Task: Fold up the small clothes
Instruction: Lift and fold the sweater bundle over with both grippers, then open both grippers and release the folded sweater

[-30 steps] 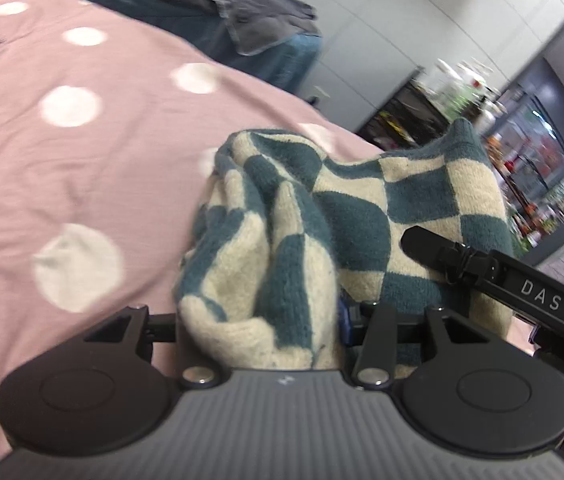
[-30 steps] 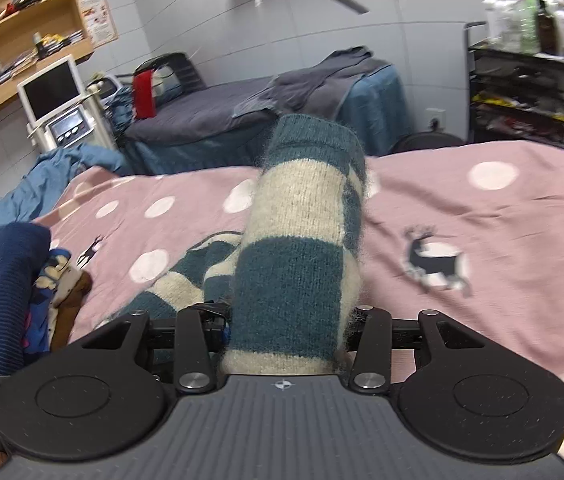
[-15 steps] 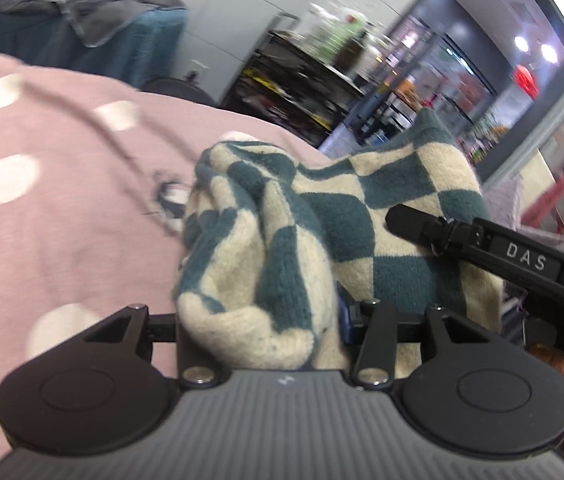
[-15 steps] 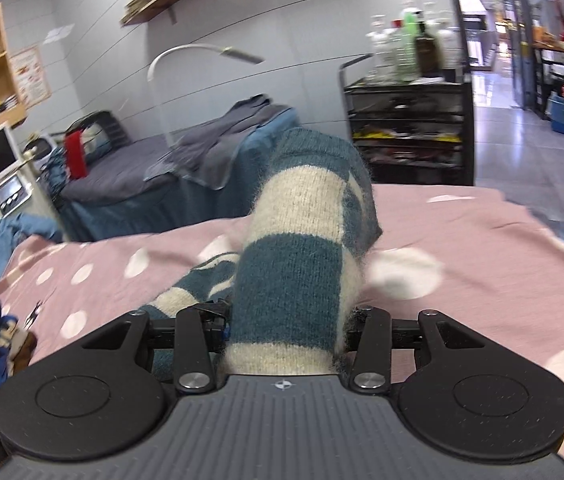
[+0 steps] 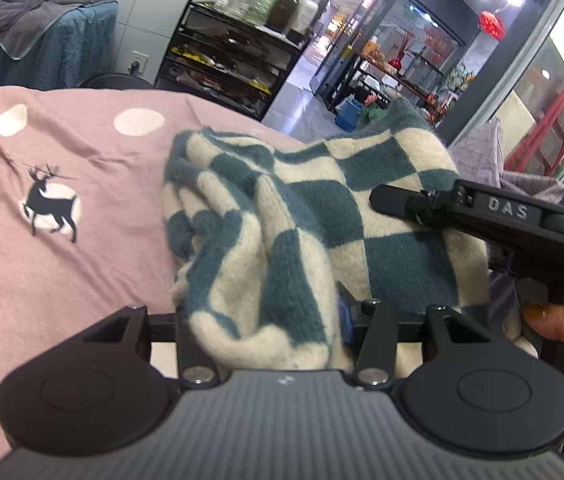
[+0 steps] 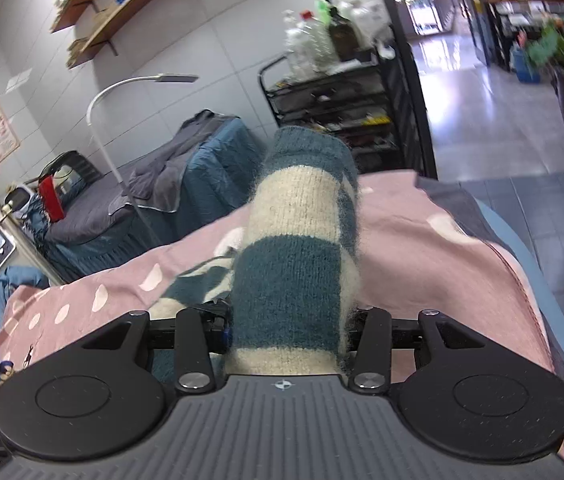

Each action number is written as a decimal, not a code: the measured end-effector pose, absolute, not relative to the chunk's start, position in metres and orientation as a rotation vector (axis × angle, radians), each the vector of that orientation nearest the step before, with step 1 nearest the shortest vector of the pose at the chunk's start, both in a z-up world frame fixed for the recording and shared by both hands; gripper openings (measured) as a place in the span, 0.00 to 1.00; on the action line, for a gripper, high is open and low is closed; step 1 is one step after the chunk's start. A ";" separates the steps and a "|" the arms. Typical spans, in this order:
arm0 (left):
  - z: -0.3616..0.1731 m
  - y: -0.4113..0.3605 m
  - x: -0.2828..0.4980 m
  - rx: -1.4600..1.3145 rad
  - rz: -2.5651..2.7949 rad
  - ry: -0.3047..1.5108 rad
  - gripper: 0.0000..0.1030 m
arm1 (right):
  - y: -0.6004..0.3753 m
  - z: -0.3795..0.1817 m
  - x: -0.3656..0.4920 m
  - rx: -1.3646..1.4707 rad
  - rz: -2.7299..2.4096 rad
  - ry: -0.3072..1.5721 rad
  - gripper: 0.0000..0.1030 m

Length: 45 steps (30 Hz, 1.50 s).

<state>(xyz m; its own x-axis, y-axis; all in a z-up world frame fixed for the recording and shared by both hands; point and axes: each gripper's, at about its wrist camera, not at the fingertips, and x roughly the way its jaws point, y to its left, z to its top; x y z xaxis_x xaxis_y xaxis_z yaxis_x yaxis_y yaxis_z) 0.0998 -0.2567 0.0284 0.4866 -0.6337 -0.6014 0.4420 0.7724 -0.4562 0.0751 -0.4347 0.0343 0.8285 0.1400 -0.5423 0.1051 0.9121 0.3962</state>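
The pink dotted bedsheet (image 5: 82,280) fills the near scene, with a black trolley (image 5: 234,52) far behind it. Above the sheet hangs the checked knit garment (image 5: 322,216), bunched and lifted, not lying flat.

The left gripper (image 5: 270,320) is closed on one thick fold of it. The right gripper (image 6: 286,320) clamps another part, which stands up like a roll between its jaws; in the left view its black body comes in from the right.

I judge the step is carrying and spreading the garment. Next, both hands should pull apart and lower it flat on the sheet, before any fold.
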 end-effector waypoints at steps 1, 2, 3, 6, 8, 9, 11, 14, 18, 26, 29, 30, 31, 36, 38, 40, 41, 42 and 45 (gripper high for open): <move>0.026 -0.260 0.096 -0.243 -0.660 0.832 0.45 | -0.440 0.031 0.074 0.434 0.013 0.605 0.71; 0.025 -0.263 0.093 -0.230 -0.657 0.827 0.45 | -0.441 0.028 0.075 0.431 0.009 0.613 0.71; 0.024 -0.263 0.092 -0.224 -0.656 0.820 0.46 | -0.444 0.026 0.075 0.421 0.003 0.620 0.71; 0.025 -0.266 0.091 -0.204 -0.661 0.810 0.47 | -0.448 0.020 0.078 0.427 -0.008 0.633 0.71; 0.024 -0.265 0.095 -0.202 -0.664 0.812 0.48 | -0.454 0.017 0.078 0.441 -0.010 0.635 0.72; 0.022 -0.264 0.095 -0.206 -0.664 0.816 0.49 | -0.454 0.016 0.078 0.447 -0.013 0.638 0.72; 0.021 -0.262 0.098 -0.212 -0.666 0.819 0.49 | -0.457 0.011 0.077 0.455 -0.019 0.640 0.73; 0.020 -0.260 0.101 -0.215 -0.668 0.821 0.51 | -0.464 0.006 0.076 0.482 -0.023 0.643 0.74; 0.016 -0.257 0.105 -0.230 -0.671 0.829 0.54 | -0.467 0.002 0.078 0.492 -0.028 0.648 0.78; 0.013 -0.257 0.108 -0.218 -0.676 0.848 0.66 | -0.470 -0.006 0.076 0.510 -0.044 0.644 0.87; 0.013 -0.256 0.109 -0.223 -0.672 0.859 0.68 | -0.471 -0.006 0.075 0.511 -0.053 0.636 0.91; 0.013 -0.256 0.108 -0.221 -0.671 0.859 0.69 | -0.471 -0.006 0.074 0.509 -0.056 0.633 0.92; 0.013 -0.256 0.108 -0.218 -0.671 0.860 0.71 | -0.471 -0.005 0.074 0.506 -0.060 0.631 0.95; 0.013 -0.253 0.108 -0.200 -0.658 0.874 0.83 | -0.466 0.001 0.070 0.457 -0.077 0.619 1.00; 0.014 -0.252 0.108 -0.188 -0.654 0.872 0.86 | -0.463 0.003 0.068 0.435 -0.082 0.615 1.00; 0.015 -0.251 0.106 -0.167 -0.643 0.869 0.92 | -0.461 0.007 0.066 0.413 -0.085 0.617 1.00; 0.017 -0.250 0.104 -0.151 -0.639 0.864 0.93 | -0.459 0.008 0.064 0.402 -0.087 0.619 1.00; 0.019 -0.250 0.102 -0.130 -0.633 0.853 0.96 | -0.458 0.010 0.062 0.389 -0.085 0.621 1.00; 0.026 -0.249 0.093 -0.041 -0.619 0.809 1.00 | -0.452 0.015 0.055 0.332 -0.087 0.626 1.00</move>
